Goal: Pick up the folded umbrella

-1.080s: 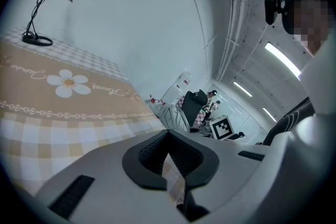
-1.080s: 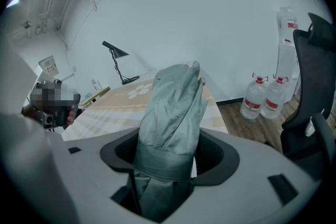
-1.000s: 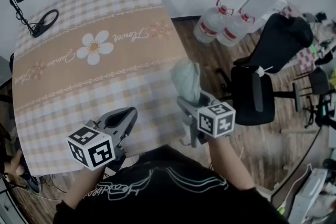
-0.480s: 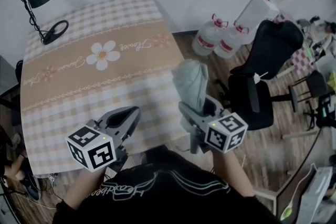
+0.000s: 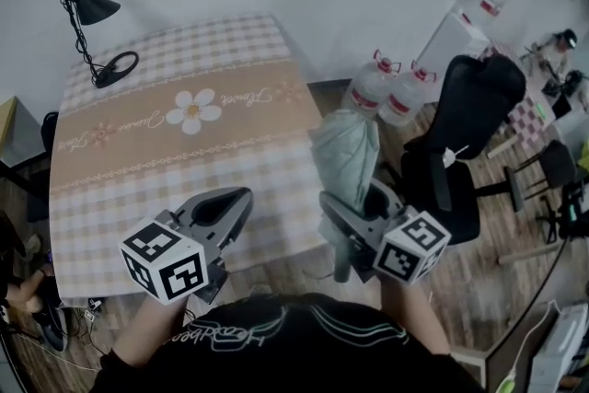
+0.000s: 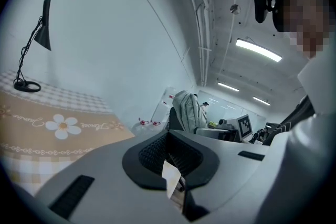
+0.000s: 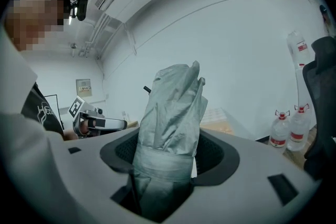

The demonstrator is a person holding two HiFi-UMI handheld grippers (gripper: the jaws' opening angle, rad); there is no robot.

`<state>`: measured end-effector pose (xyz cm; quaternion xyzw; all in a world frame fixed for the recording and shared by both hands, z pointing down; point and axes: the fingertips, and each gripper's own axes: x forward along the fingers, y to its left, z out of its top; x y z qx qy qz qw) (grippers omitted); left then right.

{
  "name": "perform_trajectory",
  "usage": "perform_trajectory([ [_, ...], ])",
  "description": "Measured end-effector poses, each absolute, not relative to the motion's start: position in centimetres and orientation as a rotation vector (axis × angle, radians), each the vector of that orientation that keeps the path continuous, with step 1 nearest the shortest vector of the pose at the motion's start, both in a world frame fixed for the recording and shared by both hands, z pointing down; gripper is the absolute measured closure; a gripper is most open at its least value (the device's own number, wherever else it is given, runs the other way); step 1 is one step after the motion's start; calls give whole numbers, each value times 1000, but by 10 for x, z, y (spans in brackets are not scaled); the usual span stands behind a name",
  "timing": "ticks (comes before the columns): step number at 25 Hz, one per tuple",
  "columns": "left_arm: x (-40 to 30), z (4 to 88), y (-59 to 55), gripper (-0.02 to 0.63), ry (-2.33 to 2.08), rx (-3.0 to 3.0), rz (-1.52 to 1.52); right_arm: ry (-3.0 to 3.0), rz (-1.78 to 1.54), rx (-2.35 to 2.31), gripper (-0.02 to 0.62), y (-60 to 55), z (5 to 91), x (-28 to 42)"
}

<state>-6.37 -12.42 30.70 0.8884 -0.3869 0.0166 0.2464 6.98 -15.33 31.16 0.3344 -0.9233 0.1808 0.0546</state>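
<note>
The folded umbrella [image 5: 348, 152] is a grey-green fabric bundle with a band round its lower part. It stands nearly upright in my right gripper [image 5: 357, 198], which is shut on it, held in the air off the right edge of the table [image 5: 166, 161]. In the right gripper view the umbrella [image 7: 170, 113] fills the hollow between the jaws of the right gripper [image 7: 168, 157]. My left gripper [image 5: 235, 202] hovers over the table's near edge with its jaw tips together and nothing in it. From the left gripper [image 6: 169, 147] the umbrella [image 6: 188, 110] shows off to the right.
A checked tablecloth with a flower print covers the table. A black desk lamp [image 5: 92, 32] stands at its far left corner. Right of the table are two water bottles [image 5: 386, 92] on the wooden floor and a black office chair [image 5: 460, 133].
Both grippers have risen. The right one has carried the umbrella up and a little to the right, with the grip unchanged. The left one stays empty.
</note>
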Motion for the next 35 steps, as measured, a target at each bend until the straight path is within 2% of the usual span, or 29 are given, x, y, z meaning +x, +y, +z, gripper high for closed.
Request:
perform_trajectory([
  [16,18,268,-51,609,-1215,2412,-5,-2929,435,800,301,-79,268,139],
  [35,56,268,5,609,-1263,2384,-26,-2963,385,797,301,-33,265,174],
])
